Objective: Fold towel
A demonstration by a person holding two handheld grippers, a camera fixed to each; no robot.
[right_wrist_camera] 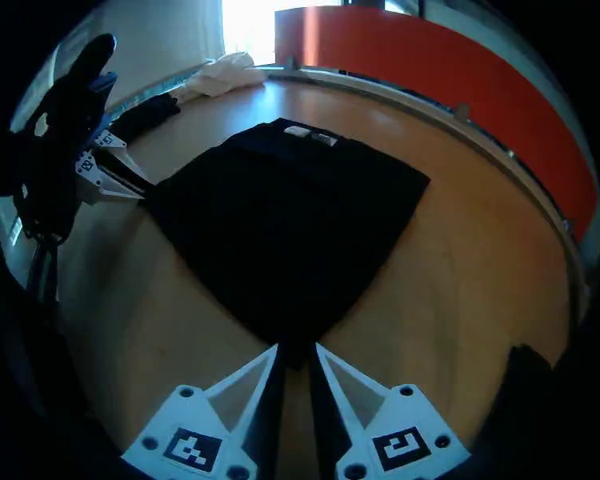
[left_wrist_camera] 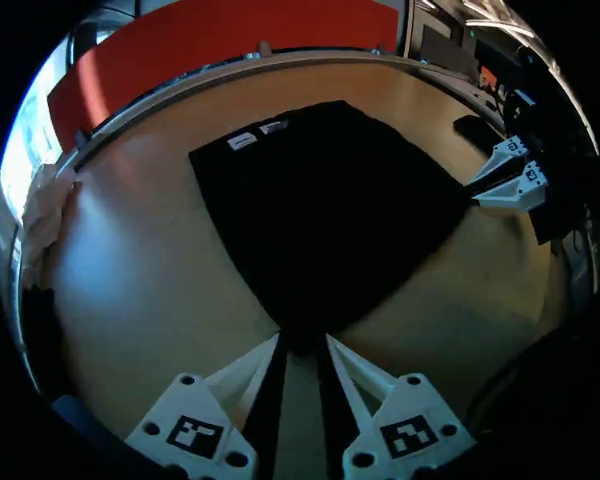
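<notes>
1. Progress check: the black fabric towel [left_wrist_camera: 324,208] lies flat in the middle of the light wooden table [left_wrist_camera: 140,288], with its small white tags [left_wrist_camera: 256,134] on the side toward the table's curved far edge. My guess is the next fold hasn't been made yet, so most of the job is left.
2. My left gripper [left_wrist_camera: 302,346] is at one near corner of the towel and my right gripper [right_wrist_camera: 296,354] is at the neighbouring one. Both have their fingers nearly together with the corner tip poking in between. I honestly can't tell if they're actually pinching cloth.
3. The fabric's so dark that I can't make out layers or creases, so no idea how many folds are in it.
4. A pale crumpled cloth [right_wrist_camera: 228,74] sits by the far edge near the red panel [right_wrist_camera: 460,80]. The hands are just dark blobs.
</notes>
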